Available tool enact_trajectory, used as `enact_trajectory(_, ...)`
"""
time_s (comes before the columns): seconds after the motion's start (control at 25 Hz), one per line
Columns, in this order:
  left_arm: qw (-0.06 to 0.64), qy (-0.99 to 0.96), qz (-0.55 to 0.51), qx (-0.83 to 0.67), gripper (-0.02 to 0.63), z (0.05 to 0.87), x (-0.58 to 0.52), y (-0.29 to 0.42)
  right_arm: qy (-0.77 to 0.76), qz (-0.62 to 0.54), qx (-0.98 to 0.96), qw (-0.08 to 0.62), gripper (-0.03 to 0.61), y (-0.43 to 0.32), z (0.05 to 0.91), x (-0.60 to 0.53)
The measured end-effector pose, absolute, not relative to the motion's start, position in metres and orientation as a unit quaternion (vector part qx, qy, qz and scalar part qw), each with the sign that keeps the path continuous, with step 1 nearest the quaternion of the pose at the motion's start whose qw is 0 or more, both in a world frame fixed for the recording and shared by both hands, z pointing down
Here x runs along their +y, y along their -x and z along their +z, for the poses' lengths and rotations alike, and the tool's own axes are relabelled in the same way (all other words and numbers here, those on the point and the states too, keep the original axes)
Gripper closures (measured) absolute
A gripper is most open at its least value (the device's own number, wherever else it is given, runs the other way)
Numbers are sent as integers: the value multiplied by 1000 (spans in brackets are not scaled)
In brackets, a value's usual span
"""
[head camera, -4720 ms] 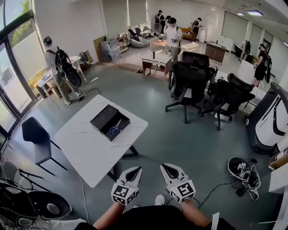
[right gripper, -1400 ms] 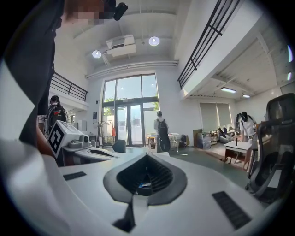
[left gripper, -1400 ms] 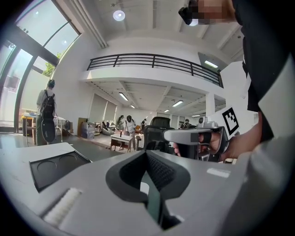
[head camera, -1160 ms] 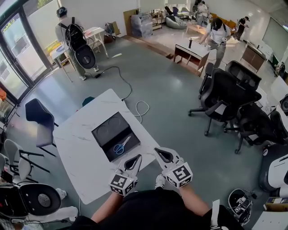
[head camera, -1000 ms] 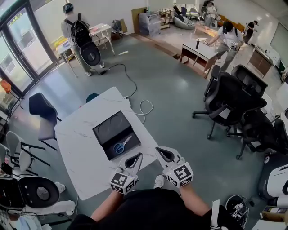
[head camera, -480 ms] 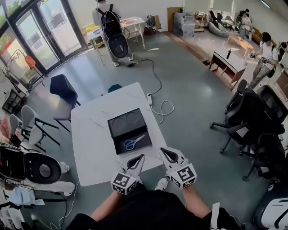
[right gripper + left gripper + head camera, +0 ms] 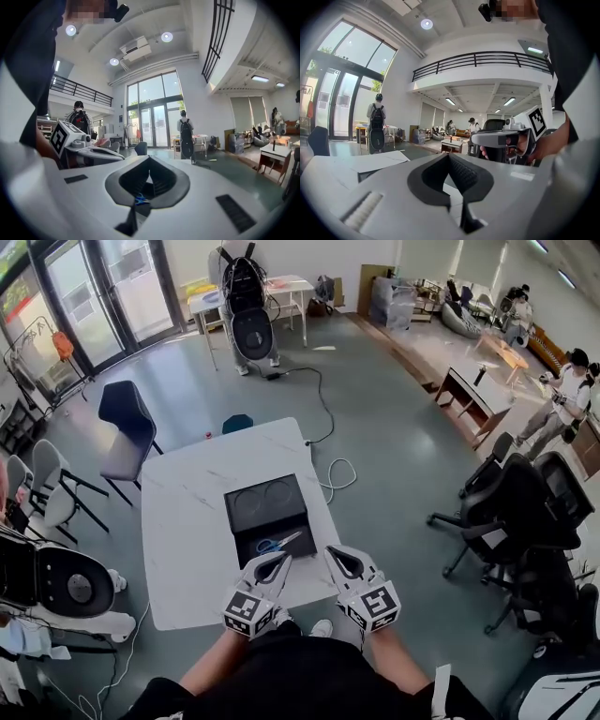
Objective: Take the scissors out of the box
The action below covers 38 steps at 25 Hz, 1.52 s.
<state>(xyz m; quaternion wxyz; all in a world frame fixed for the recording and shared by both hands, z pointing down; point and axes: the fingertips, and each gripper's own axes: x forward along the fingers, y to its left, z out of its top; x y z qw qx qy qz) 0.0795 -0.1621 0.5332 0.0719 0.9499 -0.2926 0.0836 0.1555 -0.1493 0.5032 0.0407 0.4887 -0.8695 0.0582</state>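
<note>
Head view: scissors (image 7: 275, 544) lie in open box (image 7: 267, 504) as two empty grippers hover close by

The blue-handled scissors rest in the near half of the black box, which sits on a white table (image 7: 187, 521). The left gripper (image 7: 281, 560) and right gripper (image 7: 330, 551) are held side by side above the table's near edge, tips pointing at the box and touching nothing. In each gripper view the jaws meet tip to tip with nothing between them; the right gripper view catches the blue handles through the gap below its tips. A dark chair (image 7: 125, 427) stands beside the table
</note>
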Motion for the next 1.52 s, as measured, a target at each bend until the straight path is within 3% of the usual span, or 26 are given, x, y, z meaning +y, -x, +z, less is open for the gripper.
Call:
enact_trajectory(0.6, 82, -947, 64, -304, 604, 546, -232, -46, -466, 40, -879, 92, 571, -117, 504, -224)
enact_trajectory(0.92, 29, -931, 135, -339, 604, 576, -262, -33, -423, 49, -900, 93, 571, -109, 519, -258)
enact_trajectory(1.52, 37, -906, 191, -376, 604, 598, -283, -31, -380, 74, -918, 85, 571, -109, 536, -293)
